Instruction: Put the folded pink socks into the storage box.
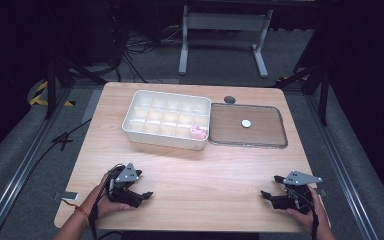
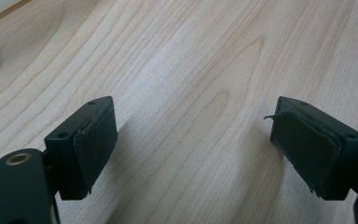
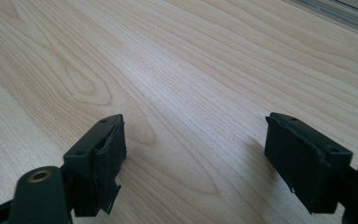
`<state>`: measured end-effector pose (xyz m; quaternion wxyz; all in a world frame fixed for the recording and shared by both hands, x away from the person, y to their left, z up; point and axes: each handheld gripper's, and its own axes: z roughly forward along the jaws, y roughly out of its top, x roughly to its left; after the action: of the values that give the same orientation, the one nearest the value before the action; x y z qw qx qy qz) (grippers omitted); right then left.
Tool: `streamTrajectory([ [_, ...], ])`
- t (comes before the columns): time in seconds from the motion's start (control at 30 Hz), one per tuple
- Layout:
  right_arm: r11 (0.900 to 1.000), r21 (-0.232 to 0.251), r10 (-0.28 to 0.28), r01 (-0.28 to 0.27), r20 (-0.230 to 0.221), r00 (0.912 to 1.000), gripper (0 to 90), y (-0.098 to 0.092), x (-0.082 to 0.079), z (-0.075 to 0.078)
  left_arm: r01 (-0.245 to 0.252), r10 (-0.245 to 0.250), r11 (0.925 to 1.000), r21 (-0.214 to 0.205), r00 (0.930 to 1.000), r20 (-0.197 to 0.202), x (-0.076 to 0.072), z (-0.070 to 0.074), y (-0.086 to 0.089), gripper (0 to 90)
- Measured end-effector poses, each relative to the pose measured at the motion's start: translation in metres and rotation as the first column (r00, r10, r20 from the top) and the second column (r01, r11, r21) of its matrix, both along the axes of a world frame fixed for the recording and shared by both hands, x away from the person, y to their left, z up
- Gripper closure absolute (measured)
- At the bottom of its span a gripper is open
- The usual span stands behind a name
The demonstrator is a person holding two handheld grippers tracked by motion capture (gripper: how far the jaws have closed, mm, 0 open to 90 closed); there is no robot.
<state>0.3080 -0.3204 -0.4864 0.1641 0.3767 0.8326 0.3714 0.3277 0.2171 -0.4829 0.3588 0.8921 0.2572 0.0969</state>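
Both grippers are held low over the near edge of the bench (image 1: 190, 165) — the left gripper (image 1: 141, 196) and the right gripper (image 1: 269, 196) with jaws spread wide, nothing between them. Well apart, a white compartment tray (image 1: 166, 119) holding a pink thing (image 1: 198, 132) is seen beside a brown tray (image 1: 247, 125) carrying a white disc (image 1: 246, 123).

High view overhead; gripper views skim table (image 1: 195, 170) closely

Beneath the matt black plastic left gripper (image 2: 193, 149), whose rubbery pads (image 2: 95, 144) look frayed, the pale smooth wood-grain table (image 2: 191, 60) shows a soft sheen.
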Motion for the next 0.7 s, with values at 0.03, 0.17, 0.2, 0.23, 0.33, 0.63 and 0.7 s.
streamTrajectory([
  [0.03,1.0,0.0,0.0,0.0,0.0,1.0,20.9,0.0,0.0,0.0,0.001,-0.001,1.0,0.001,1.0,0.0,0.0002,0.0001,0.0,14.8],
  [0.17,1.0,0.0,0.0,0.0,0.0,1.0,20.9,0.0,0.0,0.0,-0.001,0.001,1.0,-0.001,1.0,-0.003,0.0009,0.0,-0.0004,14.7],
  [0.2,1.0,0.0,0.0,0.0,-0.001,1.0,20.9,0.0,0.0,0.0,0.0,0.0,1.0,-0.002,1.0,-0.002,0.001,-0.0001,-0.0005,14.7],
  [0.23,1.0,0.0,0.0,0.0,0.0,1.0,20.9,0.0,0.0,0.0,-0.001,0.001,1.0,-0.002,1.0,-0.003,0.0009,-0.0001,-0.0004,14.7],
  [0.33,1.0,0.0,0.0,0.0,0.0,1.0,20.9,0.0,0.0,0.0,-0.002,0.002,1.0,-0.002,1.0,-0.002,0.0008,-0.0001,-0.0005,14.7],
  [0.63,1.0,0.0,0.0,0.0,-0.001,1.0,20.8,0.0,0.0,0.0,-0.003,0.003,1.0,-0.002,1.0,-0.001,0.0007,-0.0001,-0.0006,14.7],
  [0.7,1.0,0.0,0.0,0.0,-0.001,1.0,20.8,0.0,0.0,0.0,-0.004,0.004,1.0,-0.001,1.0,-0.002,0.0006,-0.0001,-0.0006,14.7],
])
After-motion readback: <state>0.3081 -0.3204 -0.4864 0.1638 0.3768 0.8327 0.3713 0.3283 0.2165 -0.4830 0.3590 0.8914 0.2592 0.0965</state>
